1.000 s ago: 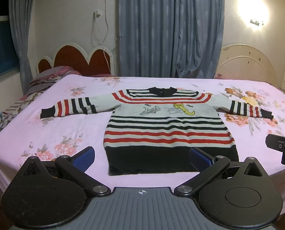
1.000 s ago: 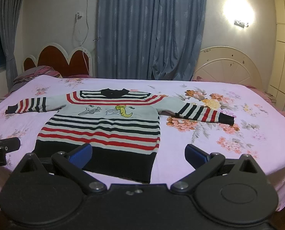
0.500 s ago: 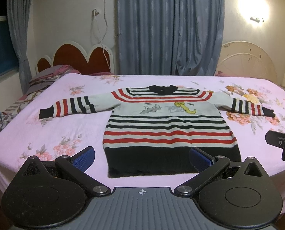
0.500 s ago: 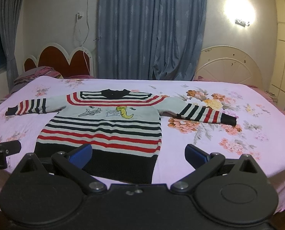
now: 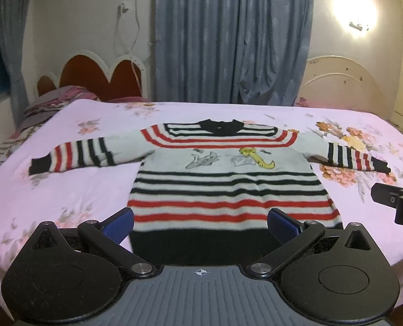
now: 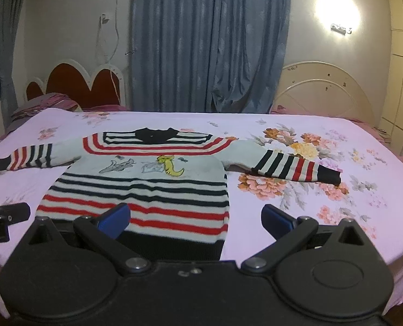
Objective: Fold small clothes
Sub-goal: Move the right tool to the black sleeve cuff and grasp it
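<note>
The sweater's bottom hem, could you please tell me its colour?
Solid black hem, clearest in the left wrist view.

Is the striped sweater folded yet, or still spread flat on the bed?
Spread flat. The sweater lies face up on the bed, both sleeves stretched out sideways, hem nearest the cameras; no fold shows.

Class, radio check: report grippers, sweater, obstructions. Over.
Left gripper open, empty. Right gripper open, empty. Striped sweater flat on bed, sleeves spread, unfolded. Nothing in the way.
</note>
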Demonstrator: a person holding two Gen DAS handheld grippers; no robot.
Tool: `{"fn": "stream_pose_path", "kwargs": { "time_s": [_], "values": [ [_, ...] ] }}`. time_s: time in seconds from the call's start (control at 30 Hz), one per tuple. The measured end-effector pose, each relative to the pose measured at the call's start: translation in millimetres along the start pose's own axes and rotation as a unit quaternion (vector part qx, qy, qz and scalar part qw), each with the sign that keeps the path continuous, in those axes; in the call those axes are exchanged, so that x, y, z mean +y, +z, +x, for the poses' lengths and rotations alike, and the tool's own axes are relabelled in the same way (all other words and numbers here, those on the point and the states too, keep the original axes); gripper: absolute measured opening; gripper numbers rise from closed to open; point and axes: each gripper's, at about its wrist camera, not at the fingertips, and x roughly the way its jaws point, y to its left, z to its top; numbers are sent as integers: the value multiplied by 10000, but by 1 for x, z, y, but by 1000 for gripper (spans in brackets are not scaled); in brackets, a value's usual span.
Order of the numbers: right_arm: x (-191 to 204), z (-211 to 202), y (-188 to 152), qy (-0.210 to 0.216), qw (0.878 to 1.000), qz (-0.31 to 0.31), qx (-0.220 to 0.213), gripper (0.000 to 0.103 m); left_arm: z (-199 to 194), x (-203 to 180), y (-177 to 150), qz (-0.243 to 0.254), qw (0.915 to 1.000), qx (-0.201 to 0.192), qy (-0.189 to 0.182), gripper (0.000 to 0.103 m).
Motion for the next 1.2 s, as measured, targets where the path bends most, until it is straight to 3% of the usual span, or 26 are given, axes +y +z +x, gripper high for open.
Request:
{"fn": "stream_pose_path", "kwargs": {
  "time_s": [0.27,0.37,0.4,0.47,0.63,0.93,1.2],
  "values": [
    [7,44,30,-128,9996,201,-144,102,49,10,40,-202,9990,-130,-384,103],
    [7,59,39,-153,9989,369,-226,102,70,5,49,115,9997,-79,-219,103],
    [7,64,41,-179,9986,425,-254,101,80,4,52,263,9993,35,-259,103],
    [5,73,43,-278,9979,512,-286,101,95,2,55,380,9965,219,-711,103],
    [-17,91,48,-637,9948,726,-318,97,120,-17,60,346,9963,181,-761,103],
    [-105,145,52,-1097,9833,1437,-223,77,178,-66,92,-3,9973,-182,-712,103],
    [-220,225,48,-1249,9597,2514,136,58,240,-134,120,167,9985,156,-497,103]
  ]
}}
